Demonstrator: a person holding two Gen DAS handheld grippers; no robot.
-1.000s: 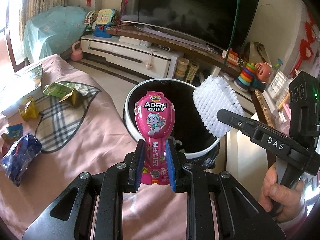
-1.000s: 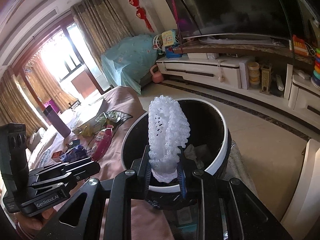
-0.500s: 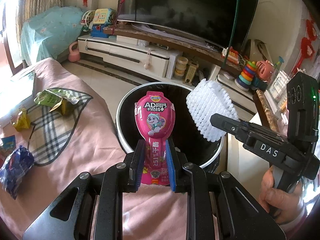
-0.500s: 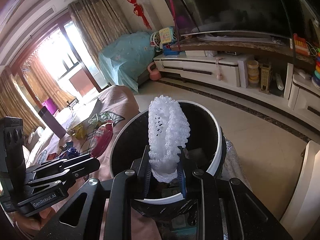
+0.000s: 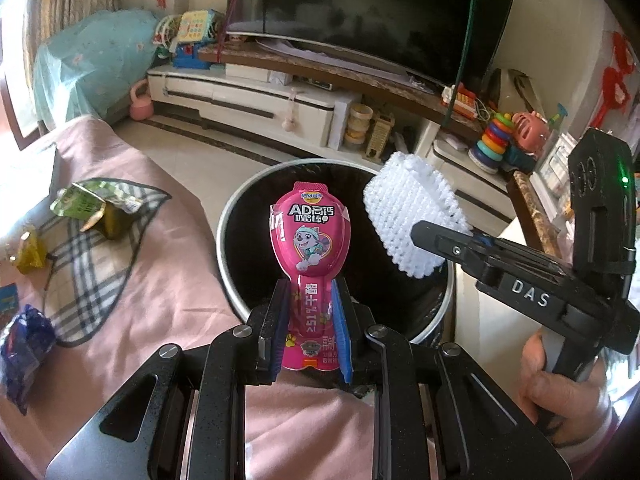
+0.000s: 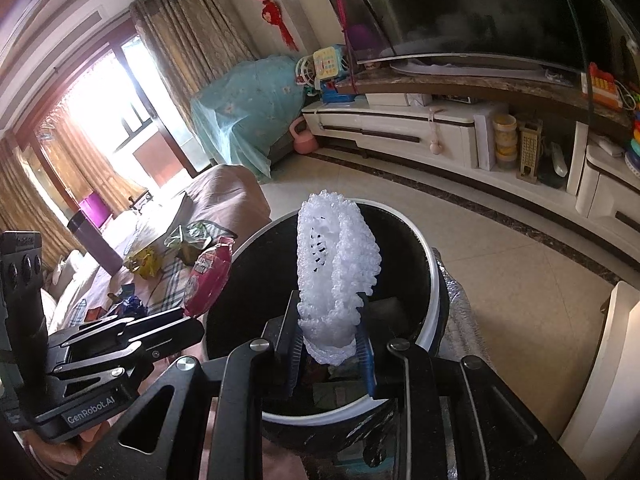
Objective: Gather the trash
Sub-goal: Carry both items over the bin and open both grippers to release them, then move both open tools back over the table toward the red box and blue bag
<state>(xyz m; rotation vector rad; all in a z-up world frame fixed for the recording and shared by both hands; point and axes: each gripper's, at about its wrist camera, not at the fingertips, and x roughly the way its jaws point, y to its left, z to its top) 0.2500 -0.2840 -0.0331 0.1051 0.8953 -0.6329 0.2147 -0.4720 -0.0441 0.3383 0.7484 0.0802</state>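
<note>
Basically, left wrist view: left gripper (image 5: 306,330) clamped a pink snack wrapper (image 5: 310,256) upright over the black trash bin (image 5: 236,216), print "AD" and "51%" legible; right gripper (image 5: 448,238) read "DAS". Right wrist view: right gripper (image 6: 328,354) pinched white foam netting (image 6: 336,272) above the bin (image 6: 434,320), showing trash inside; left gripper (image 6: 176,330) read "GenRobot.AI".

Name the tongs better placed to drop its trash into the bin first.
Right, probably. The right tongs hold the white foam net directly above the bin opening. The left tongs grip the pink wrapper nearer the bin's edge.
</note>
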